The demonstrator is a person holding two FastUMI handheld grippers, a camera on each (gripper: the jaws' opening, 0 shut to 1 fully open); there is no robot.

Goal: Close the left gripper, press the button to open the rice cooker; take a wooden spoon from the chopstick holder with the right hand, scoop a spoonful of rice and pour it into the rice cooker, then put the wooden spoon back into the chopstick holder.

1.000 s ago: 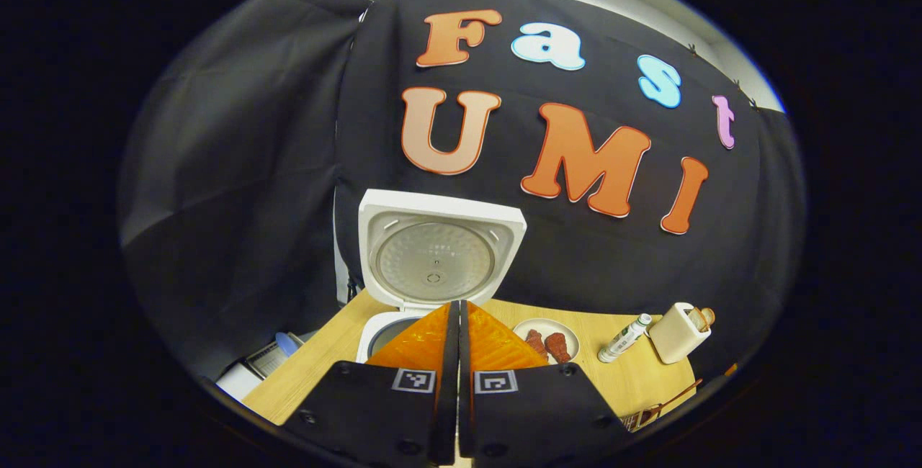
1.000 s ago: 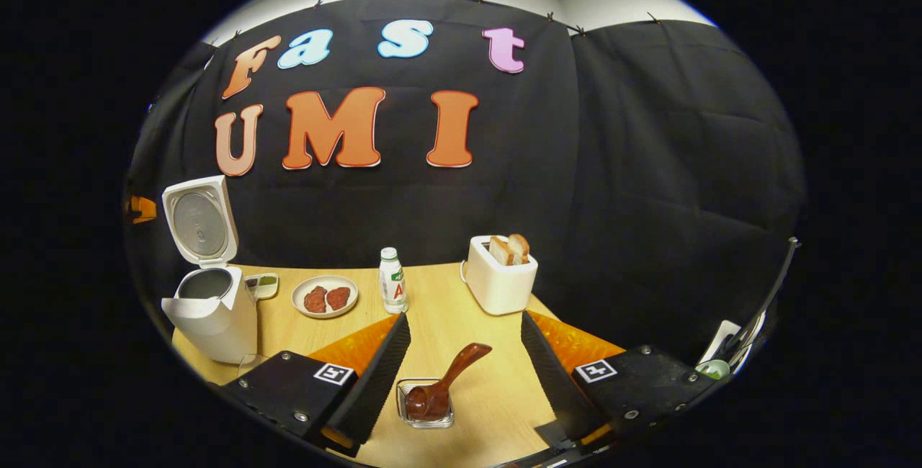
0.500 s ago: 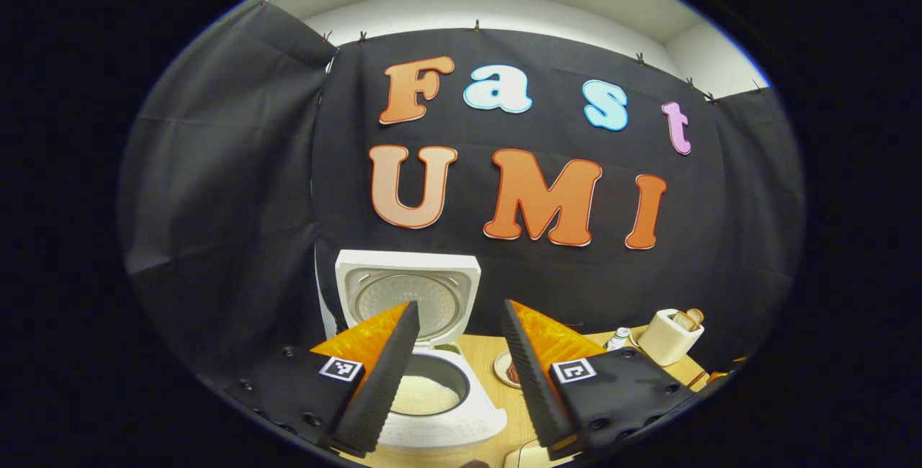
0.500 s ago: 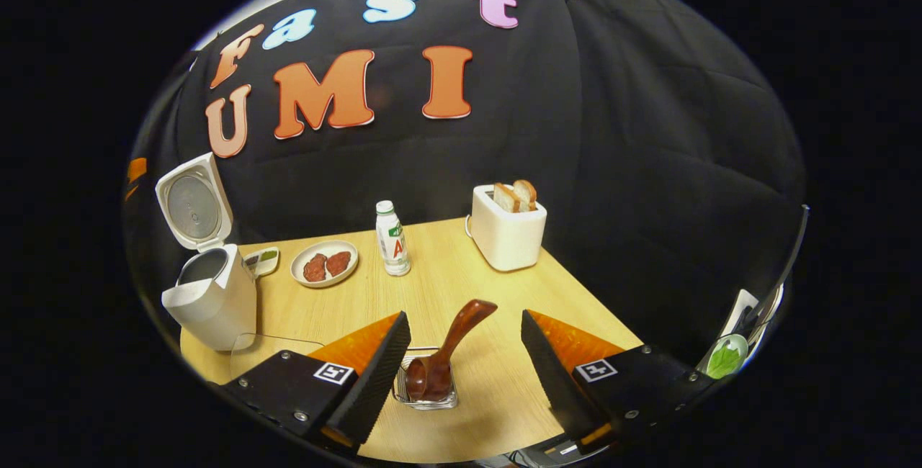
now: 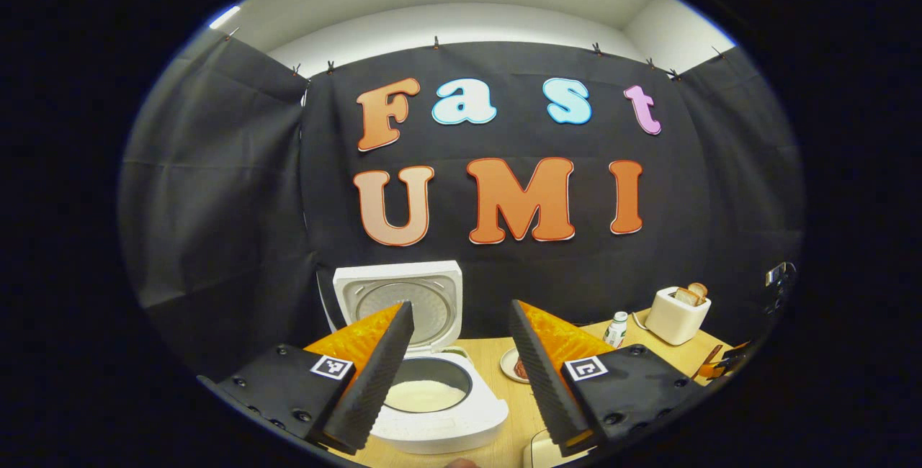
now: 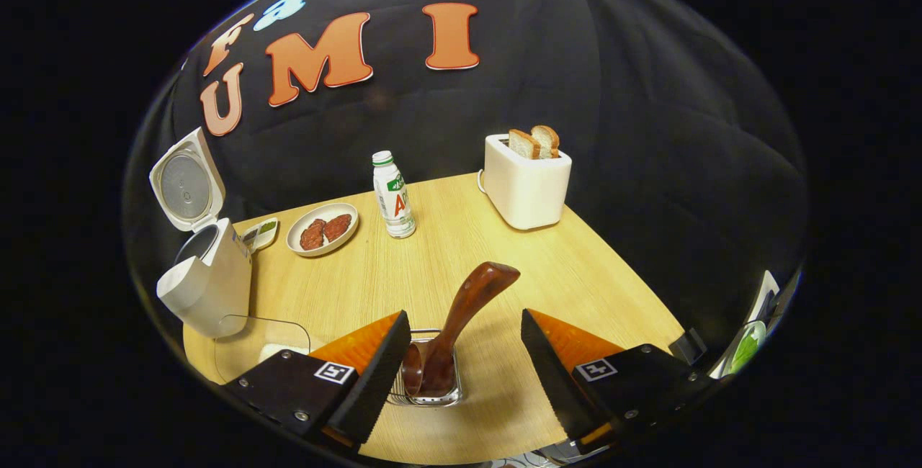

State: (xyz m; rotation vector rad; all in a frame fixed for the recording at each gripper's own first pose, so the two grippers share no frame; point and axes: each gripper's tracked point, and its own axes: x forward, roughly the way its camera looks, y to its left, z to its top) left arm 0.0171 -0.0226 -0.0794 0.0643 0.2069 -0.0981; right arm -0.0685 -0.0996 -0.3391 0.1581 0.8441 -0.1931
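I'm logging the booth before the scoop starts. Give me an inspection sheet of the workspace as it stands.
Surface: light wooden table.
Job's things: white rice cooker, lid up, white rice in the pot; brown wooden spoon standing tilted in the wire chopstick holder.
Clutter: white toaster with two bread slices, small white bottle, plate of reddish food, clear container.
Grippers: left gripper open above the cooker; right gripper open, fingers either side of the spoon, apart from it.
Cables: nothing seen.
Surroundings: black cloth wall.
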